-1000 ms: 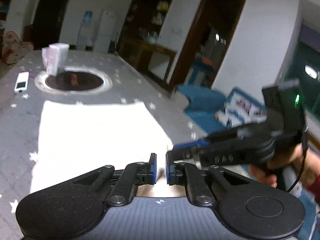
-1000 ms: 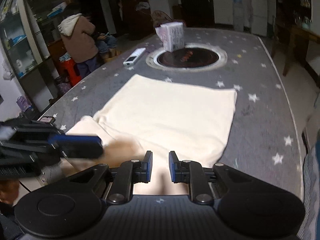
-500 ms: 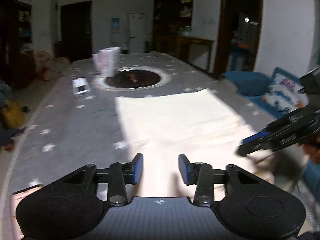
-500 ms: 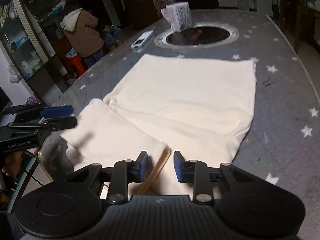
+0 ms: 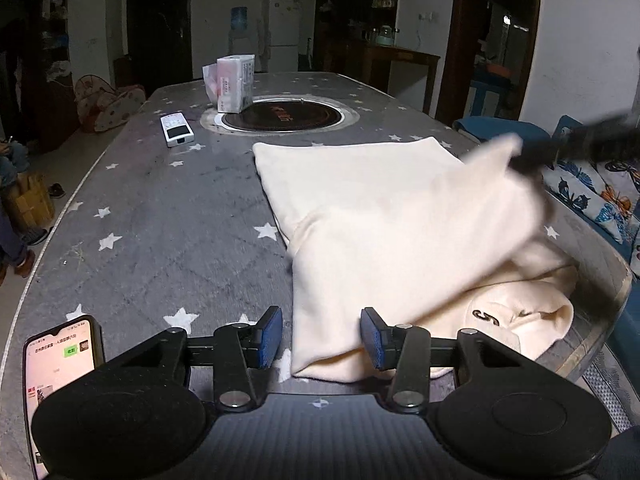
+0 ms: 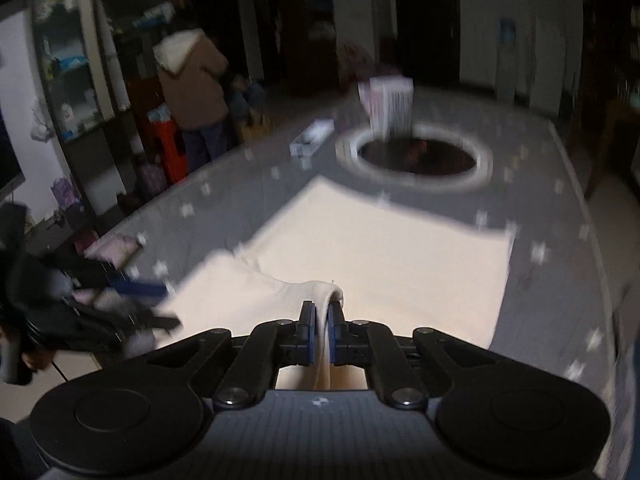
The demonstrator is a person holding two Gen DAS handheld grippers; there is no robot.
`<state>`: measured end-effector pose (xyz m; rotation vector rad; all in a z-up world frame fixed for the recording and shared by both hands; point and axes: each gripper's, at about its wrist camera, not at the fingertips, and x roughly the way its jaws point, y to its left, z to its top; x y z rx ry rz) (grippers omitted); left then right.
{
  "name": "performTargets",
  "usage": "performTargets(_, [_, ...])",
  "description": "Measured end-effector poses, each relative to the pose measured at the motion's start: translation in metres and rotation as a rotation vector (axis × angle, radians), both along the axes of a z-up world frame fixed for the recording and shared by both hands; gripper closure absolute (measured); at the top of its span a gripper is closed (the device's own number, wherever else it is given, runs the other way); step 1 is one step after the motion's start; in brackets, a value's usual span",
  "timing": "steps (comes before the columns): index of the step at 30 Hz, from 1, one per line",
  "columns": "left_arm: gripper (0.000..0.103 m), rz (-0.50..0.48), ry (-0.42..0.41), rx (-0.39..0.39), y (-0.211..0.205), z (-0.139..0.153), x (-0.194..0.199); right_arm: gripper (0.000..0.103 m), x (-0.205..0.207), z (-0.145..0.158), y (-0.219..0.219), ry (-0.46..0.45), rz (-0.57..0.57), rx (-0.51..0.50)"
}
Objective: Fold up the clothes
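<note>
The right gripper (image 6: 321, 334) is clamped on a raised fold of the cream garment (image 6: 360, 248), the cloth pinched flat between its blue pads (image 6: 308, 332) and draping off to either side. The left gripper (image 5: 321, 338) stands part-way open with nothing pressed; one pad (image 5: 374, 344) lies against the near hem, the other (image 5: 268, 336) over bare table (image 5: 160, 220). The garment lies spread on the star-patterned table, its near part bunched toward the edge (a printed numeral shows on one fold). It looks like soft, fairly thick knit: light, limp, unlikely to slip from rubber pads, and sagging wherever unsupported. Edges and corners seem the best holds, taking all layers of the hem so that the fold lands square.
</note>
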<state>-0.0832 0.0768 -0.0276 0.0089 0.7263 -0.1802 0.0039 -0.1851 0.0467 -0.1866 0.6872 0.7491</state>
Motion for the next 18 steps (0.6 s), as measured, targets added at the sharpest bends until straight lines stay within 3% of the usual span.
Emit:
performTargets(4, [0.056,-0.025,0.018,0.007,0.000,-0.005,0.000,0.098,-0.001,0.021,-0.005,-0.038,-0.022,0.013])
performTargets(12, [0.057,-0.048,0.030,0.020,0.002,0.001,0.002,0.097,0.033,-0.047,-0.023,0.201,-0.185,-0.056])
performTargets(14, [0.057,-0.054,0.015,0.004,0.004,0.010,0.004,0.097,0.032,-0.058,-0.029,0.205,-0.201,-0.067])
performTargets(18, [0.057,-0.075,-0.022,-0.048,0.000,0.026,0.016,0.097,0.027,-0.051,-0.027,0.137,-0.186,-0.054])
